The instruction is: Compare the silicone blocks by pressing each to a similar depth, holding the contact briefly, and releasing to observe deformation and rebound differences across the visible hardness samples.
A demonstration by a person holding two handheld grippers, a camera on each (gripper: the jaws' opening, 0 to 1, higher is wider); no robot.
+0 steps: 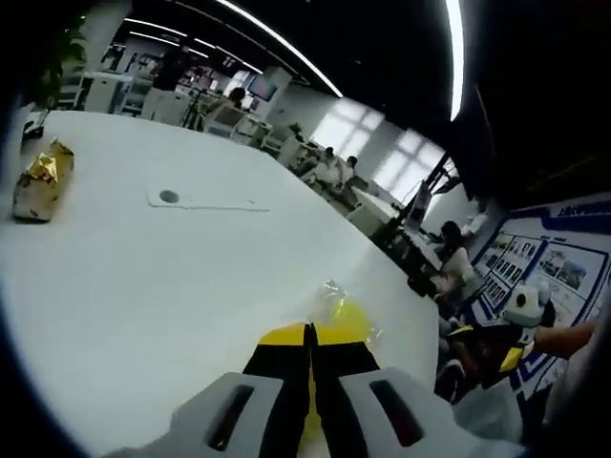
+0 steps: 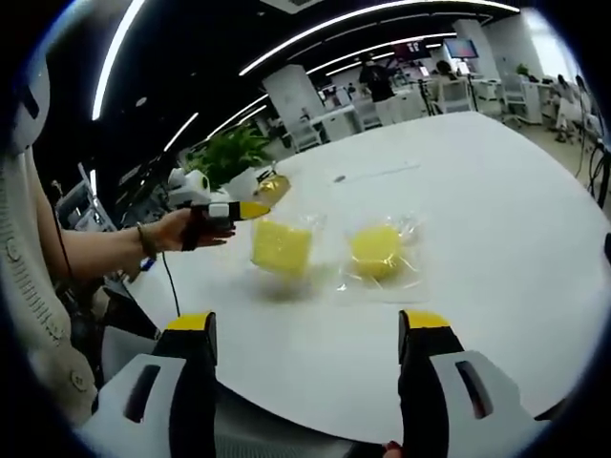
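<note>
**Surface and silicone samples: items in view**

- Surface [image 2: 496,219]: large, white, rounded edge; carries all items listed. An open office with people lies beyond it.
- Left gripper [image 1: 308,336]: yellow-tipped jaws drawn together, gap very narrow. A yellow wrapped piece [image 1: 346,318] lies right at the tips and partly behind them; whether it is pinched cannot be told there. In the right gripper view this gripper [image 2: 250,210], held by a hand [image 2: 177,232], has its tip against the upper edge of the square block.
- Right gripper [image 2: 307,329]: jaws spread wide, nothing between them, short of both blocks.
- Square silicone block [image 2: 282,246]: yellow, in clear wrap, tipped up on the surface, left of its partner.
- Round silicone block [image 2: 376,251]: yellow, in clear wrap, lying flat, near the square block but apart.
- Gold foil packet [image 1: 43,179]: crumpled, far side of the surface in the left gripper view.
- Potted plant [image 2: 232,153]: green, behind the blocks.
</note>
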